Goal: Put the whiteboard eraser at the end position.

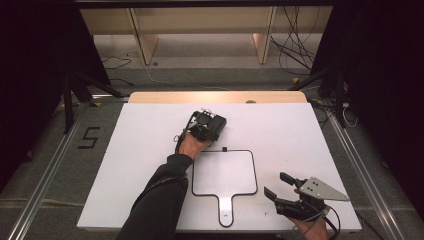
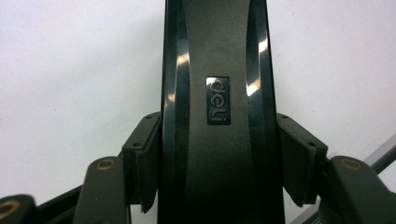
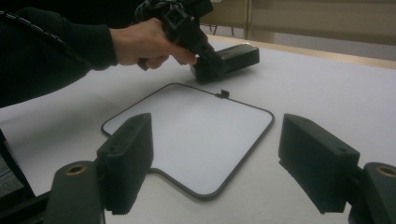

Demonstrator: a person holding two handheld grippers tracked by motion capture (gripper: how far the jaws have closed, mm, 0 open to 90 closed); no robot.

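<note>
Left gripper view is showing a black power adapter (image 2: pixel 219 140) running lengthwise between the jaws, its logo plate facing up; the pads are pressing on its two long sides, so the grip is crossing the narrow width, probably because that is the span the jaws can take. High view is placing this adapter (image 1: pixel 216 123) on the white table (image 1: pixel 300 135), near the far edge and just beyond the far border of a black outline (image 1: pixel 224 172) marked on the surface. The left gripper (image 1: pixel 202 131) is closing on its near end, with the person's hand (image 1: pixel 192 145) reaching in from behind. The right gripper (image 1: pixel 280 186) is resting near the front right corner, jaws standing wide apart and holding nothing, well clear of the outline, likely to leave the marked area free.
</note>
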